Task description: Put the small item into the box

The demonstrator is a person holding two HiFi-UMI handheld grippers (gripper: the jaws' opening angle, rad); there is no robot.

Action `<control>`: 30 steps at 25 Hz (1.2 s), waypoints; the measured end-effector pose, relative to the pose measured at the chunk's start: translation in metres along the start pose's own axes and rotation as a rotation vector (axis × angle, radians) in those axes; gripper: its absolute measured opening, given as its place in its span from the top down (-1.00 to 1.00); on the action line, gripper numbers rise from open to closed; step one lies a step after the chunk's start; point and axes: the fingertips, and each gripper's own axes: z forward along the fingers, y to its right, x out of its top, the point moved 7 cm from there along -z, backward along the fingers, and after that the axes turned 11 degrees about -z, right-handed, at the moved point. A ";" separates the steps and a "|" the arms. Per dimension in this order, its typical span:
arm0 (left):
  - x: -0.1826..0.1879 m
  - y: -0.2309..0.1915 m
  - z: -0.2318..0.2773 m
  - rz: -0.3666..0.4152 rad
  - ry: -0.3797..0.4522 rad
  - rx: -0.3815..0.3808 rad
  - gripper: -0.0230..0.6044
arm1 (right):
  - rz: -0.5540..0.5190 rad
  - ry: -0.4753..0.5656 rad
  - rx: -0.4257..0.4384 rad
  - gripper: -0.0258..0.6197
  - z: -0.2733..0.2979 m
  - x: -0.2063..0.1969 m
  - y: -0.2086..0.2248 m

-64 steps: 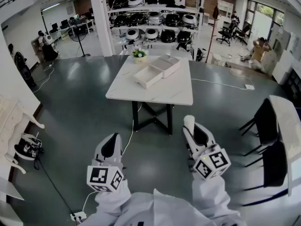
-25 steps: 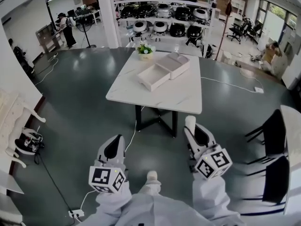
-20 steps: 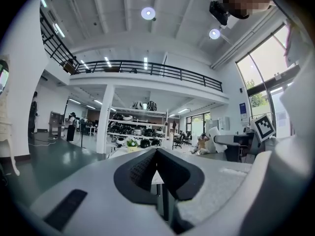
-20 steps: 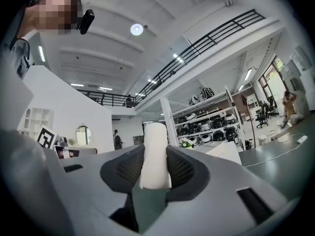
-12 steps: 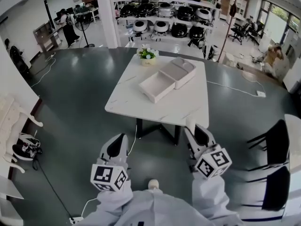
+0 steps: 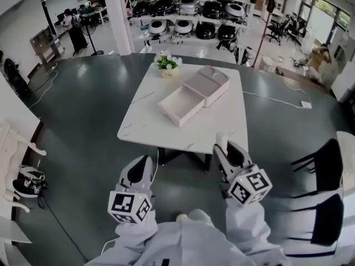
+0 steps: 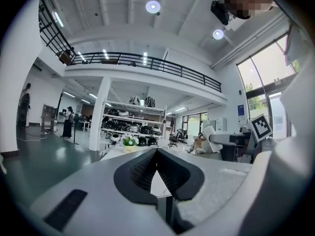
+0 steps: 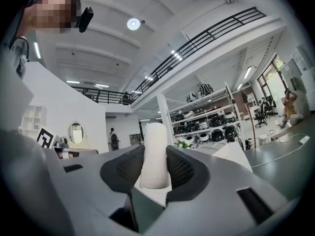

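A white box (image 6: 180, 105), open with its lid part (image 6: 207, 85) behind it, lies on a white marble table (image 6: 222, 132) ahead of me. My right gripper (image 6: 224, 148) is held low in front of the table's near edge. It is shut on a small white cylinder (image 8: 155, 154), which stands upright between the pads and sticks out past the tips (image 6: 221, 140). My left gripper (image 6: 141, 164) hangs beside it to the left, shut with nothing in it (image 7: 156, 154). Both grippers are well short of the box.
A small potted plant (image 6: 167, 64) stands at the table's far edge. Black chairs (image 6: 321, 165) stand at the right. Shelves of cookers (image 6: 183, 15) fill the back. Shoes (image 6: 28, 184) and a cable lie on the dark floor at left.
The table and box have come closer and now sit larger in the head view. Both grippers keep the same pose, the right one still gripping the white cylinder.
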 end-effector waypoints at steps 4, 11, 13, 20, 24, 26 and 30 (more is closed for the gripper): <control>-0.002 -0.012 0.014 -0.013 -0.003 0.010 0.93 | -0.001 -0.010 0.008 0.54 0.018 -0.004 0.008; -0.004 -0.027 0.052 -0.040 -0.024 0.048 0.93 | 0.008 -0.037 0.041 0.54 0.065 -0.009 0.039; -0.004 -0.034 0.069 -0.051 -0.025 0.070 0.93 | 0.014 -0.046 0.061 0.54 0.084 -0.013 0.052; -0.001 -0.061 0.125 -0.095 -0.028 0.136 0.93 | 0.002 -0.086 0.142 0.54 0.156 -0.021 0.086; -0.009 -0.074 0.158 -0.121 -0.055 0.168 0.93 | 0.001 -0.109 0.181 0.54 0.193 -0.027 0.106; -0.014 -0.080 0.171 -0.139 -0.067 0.187 0.93 | -0.004 -0.123 0.201 0.54 0.210 -0.032 0.115; -0.015 -0.087 0.197 -0.157 -0.071 0.221 0.93 | 0.000 -0.146 0.233 0.54 0.238 -0.039 0.136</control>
